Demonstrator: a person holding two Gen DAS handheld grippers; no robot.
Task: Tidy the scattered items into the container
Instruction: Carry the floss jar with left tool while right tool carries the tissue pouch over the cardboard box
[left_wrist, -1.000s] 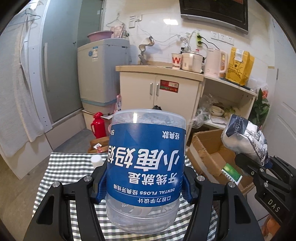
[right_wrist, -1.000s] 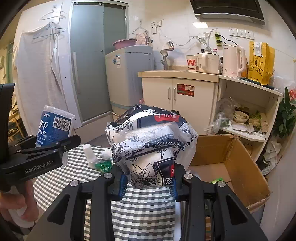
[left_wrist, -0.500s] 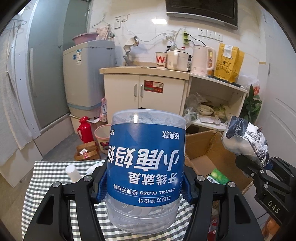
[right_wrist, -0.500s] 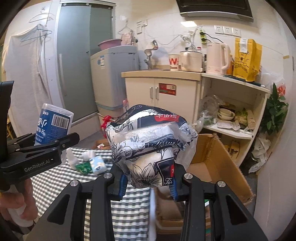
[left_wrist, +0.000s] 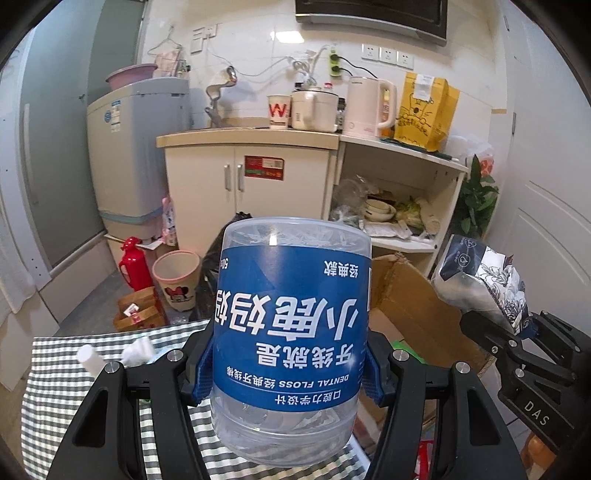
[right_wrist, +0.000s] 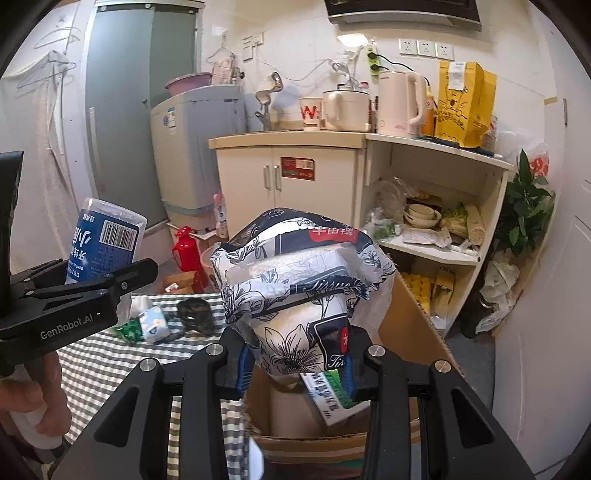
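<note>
My left gripper is shut on a clear dental floss tub with a blue label, held upside down above the checked tablecloth. My right gripper is shut on a floral tissue pack, held over the open cardboard box beside the table. In the right wrist view the left gripper with the tub shows at left. In the left wrist view the tissue pack and right gripper show at right, above the box.
On the tablecloth lie a small white bottle, a small tissue packet, a green wrapper and a dark object. A green-labelled packet lies in the box. Cabinet, shelf unit, red flask and bin stand behind.
Both grippers have swung right with their loads still held. The right gripper with the tissue pack now hangs over the box opening, and the box interior has come into view.
</note>
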